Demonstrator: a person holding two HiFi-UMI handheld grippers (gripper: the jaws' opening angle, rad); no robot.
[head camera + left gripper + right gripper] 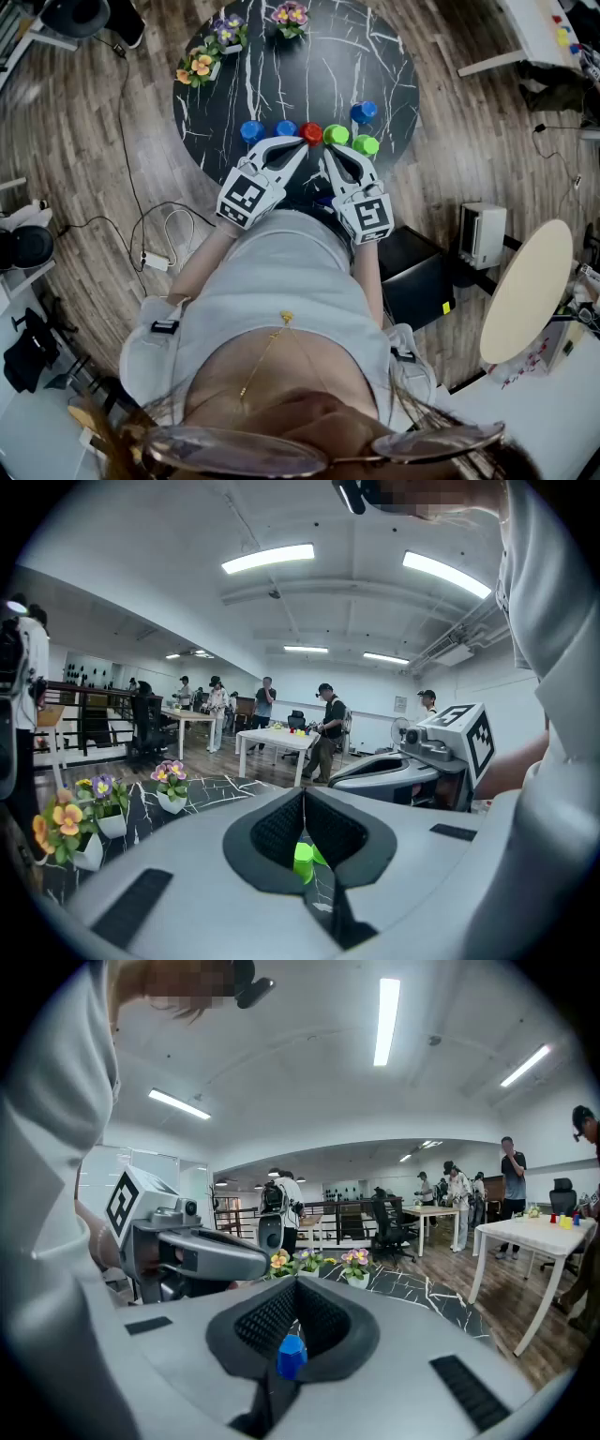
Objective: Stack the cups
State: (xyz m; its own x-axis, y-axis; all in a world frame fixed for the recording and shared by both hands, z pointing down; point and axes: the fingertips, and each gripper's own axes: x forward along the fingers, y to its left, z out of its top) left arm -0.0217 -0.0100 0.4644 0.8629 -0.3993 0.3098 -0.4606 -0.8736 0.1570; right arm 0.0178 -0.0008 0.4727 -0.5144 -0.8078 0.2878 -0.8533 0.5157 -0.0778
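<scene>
left gripper: is clenched, nothing gripped | right gripper: is clenched, nothing gripped | cups: are set unstacked on table

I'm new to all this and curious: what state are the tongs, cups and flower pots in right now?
Left tongs: shut, empty.
Right tongs: shut, empty.
Three blue plastic cups: separate, unstacked.
Red plastic cup: unstacked.
Two green plastic cups: unstacked.
Three white flower pots: upright.

Pale grey left tongs and right tongs, black-and-white marker cubes, white top, gold necklace, glasses
</scene>
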